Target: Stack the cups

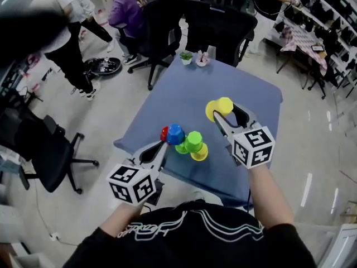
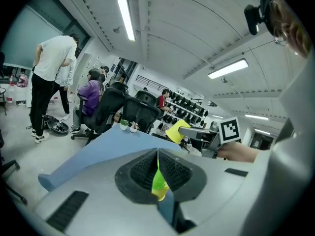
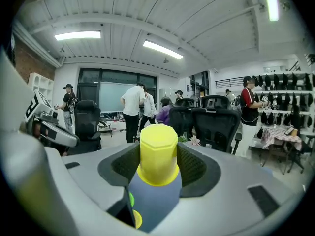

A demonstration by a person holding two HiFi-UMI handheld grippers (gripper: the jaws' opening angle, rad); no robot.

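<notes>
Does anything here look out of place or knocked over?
Only the yellow cup in the right claw: it is gripped lying sideways, closed end pointing forward, not standing upright. Nothing looks spilled or broken.

Head view: steeply down over table, mid-frame.
Gripper views: close along own fingers, across room.
Shared: table, chairs.

Before you: one table under blue cloth, with two small potted plants at its far edge. Beyond it, two black office chairs; a third chair at your near left. Floor: pale, glossy. Far right: shelving racks. Overhead: ribbed white ceiling, strip lights.
</notes>
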